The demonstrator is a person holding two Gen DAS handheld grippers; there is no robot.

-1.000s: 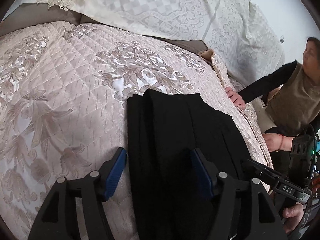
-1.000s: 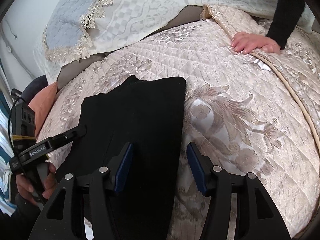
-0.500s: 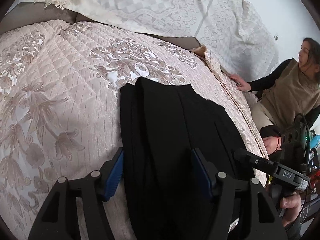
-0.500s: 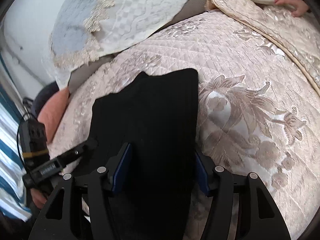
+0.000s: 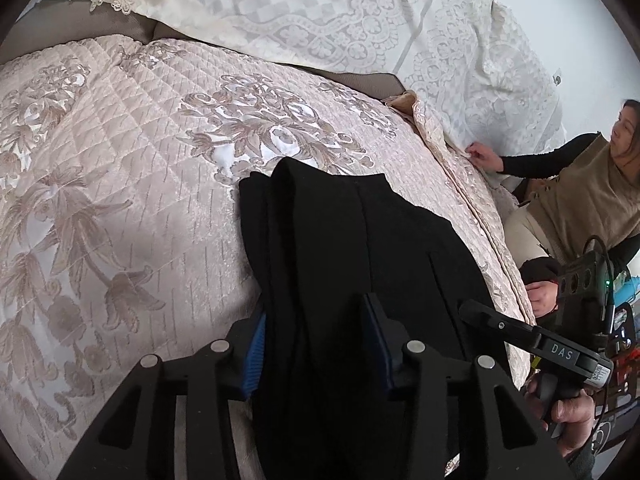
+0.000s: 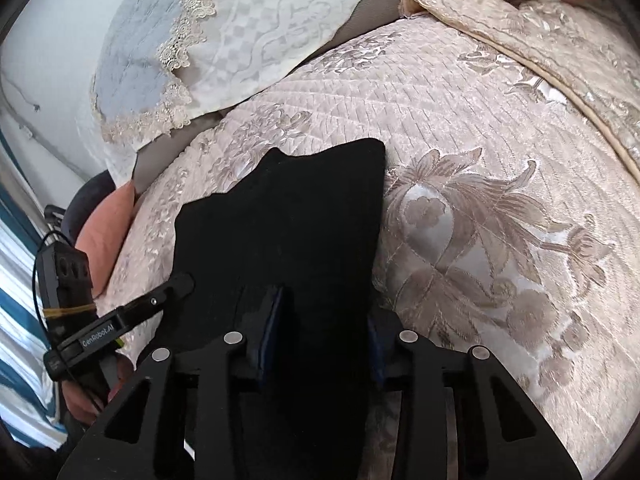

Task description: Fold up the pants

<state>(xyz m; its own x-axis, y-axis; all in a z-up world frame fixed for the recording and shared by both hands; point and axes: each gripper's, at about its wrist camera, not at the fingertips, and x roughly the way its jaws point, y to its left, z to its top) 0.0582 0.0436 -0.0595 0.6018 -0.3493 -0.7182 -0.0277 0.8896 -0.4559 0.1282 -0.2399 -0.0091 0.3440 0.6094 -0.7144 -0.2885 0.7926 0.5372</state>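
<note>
Black pants (image 5: 352,264) lie lengthwise on the quilted pink bedspread (image 5: 120,208), near end bunched up at both claws. Left gripper (image 5: 316,344) is closing, blue pads either side of the pants' left edge fold, cloth between them. I can't tell if they're pinching yet. Loads of bare quilt to its left and beyond the far hem. Right gripper (image 6: 320,328) is closing too, over the pants (image 6: 288,232) by their right edge, fabric heaped between the pads. Open quilt to the right. Lace-edged white pillows (image 6: 224,40) sit at the far end. A person (image 5: 580,200) at the bed's right edge has a hand (image 5: 482,156) on the bedspread's border.
</note>
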